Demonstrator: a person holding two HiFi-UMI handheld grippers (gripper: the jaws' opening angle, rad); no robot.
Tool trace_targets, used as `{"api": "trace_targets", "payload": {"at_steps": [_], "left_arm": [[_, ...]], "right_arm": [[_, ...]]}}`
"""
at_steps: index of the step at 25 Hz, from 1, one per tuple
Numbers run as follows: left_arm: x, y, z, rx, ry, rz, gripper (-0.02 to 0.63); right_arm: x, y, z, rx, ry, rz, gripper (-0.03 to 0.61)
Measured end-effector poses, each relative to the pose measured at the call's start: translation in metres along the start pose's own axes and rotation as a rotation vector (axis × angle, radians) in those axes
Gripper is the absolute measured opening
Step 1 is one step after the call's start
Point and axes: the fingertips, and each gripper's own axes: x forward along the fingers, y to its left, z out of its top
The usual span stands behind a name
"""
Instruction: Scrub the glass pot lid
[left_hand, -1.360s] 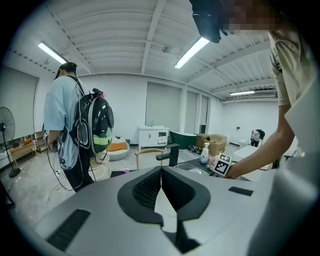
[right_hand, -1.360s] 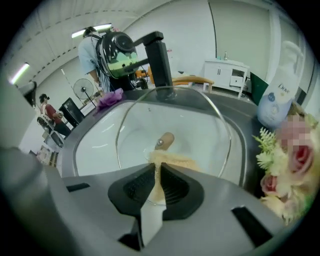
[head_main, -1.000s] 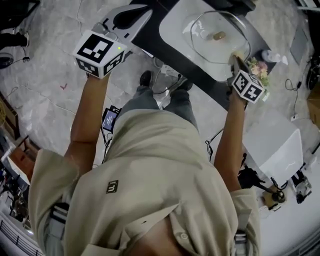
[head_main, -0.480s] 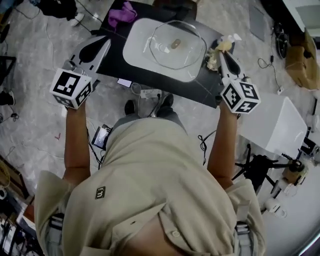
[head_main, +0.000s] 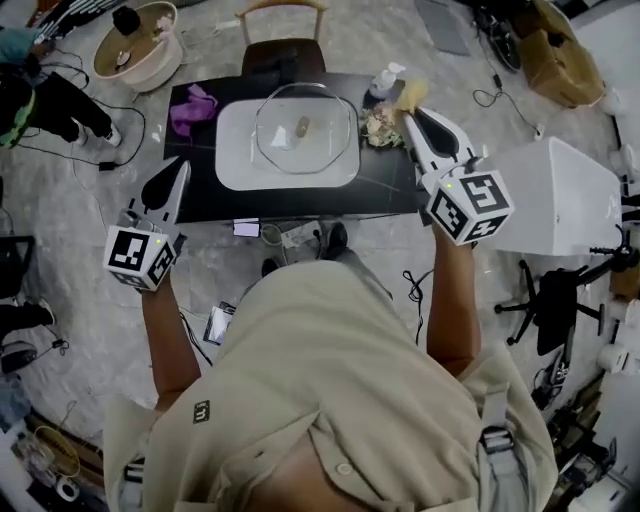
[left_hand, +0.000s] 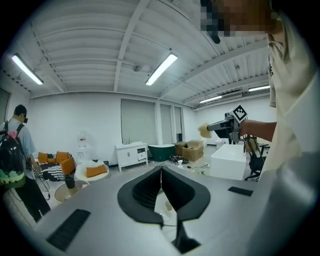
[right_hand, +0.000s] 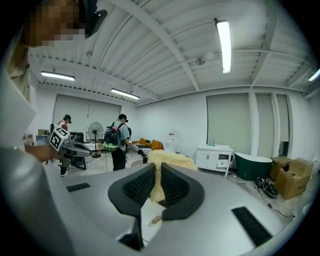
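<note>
1. While the person stands at the near edge of a black table (head_main: 300, 200), the head view looks down on both arms stretched forward.
2. The glass pot lid (head_main: 330, 140) lies at 12 o'clock from the person. It rests on a white tray (head_main: 235, 165) at the middle of the table, with its knob (head_main: 303, 126) showing at its centre. Neither tool touches it.
3. The left gripper (head_main: 182, 165) is at 10 o'clock from the person, by the table's near left corner and well apart from the lid. Its own view shows the two jaws pressed together with nothing between them.
4. The right gripper (head_main: 408, 116) is at 1 o'clock, over the table's right end, near the tray's right edge but apart from the lid. Its jaws pinch a yellow sponge (right_hand: 170, 159), which bulges out past the tips.
5. A purple cloth (head_main: 193, 108) lies on the table at 9 o'clock from the tray.
6. A small bottle (head_main: 385, 78) stands at 2 o'clock from the tray, close to the sponge.
7. A wooden chair (head_main: 285, 50) stands beyond the table at 12 o'clock, and a white box (head_main: 550, 195) sits at 3 o'clock.
</note>
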Motion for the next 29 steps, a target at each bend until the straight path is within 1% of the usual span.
{"api": "trace_targets", "payload": {"at_steps": [3,7,14,29], "left_arm": [[-0.003,-0.006,0.001,0.009,0.001,-0.018,0.02],[-0.008,-0.015,-0.004,0.001,0.012,-0.031,0.02],[-0.008,-0.026,-0.004,0.005,0.01,-0.056,0.02],[-0.016,-0.027,-0.011,-0.004,0.009,-0.081,0.02]], "right_arm": [[-0.015,0.004,0.01,-0.016,-0.027,-0.013,0.044],[-0.027,0.01,0.011,-0.071,-0.012,-0.034,0.041],[-0.039,0.012,0.008,-0.054,-0.015,-0.039,0.041],[-0.047,0.031,0.007,-0.047,-0.005,-0.034,0.043]]}}
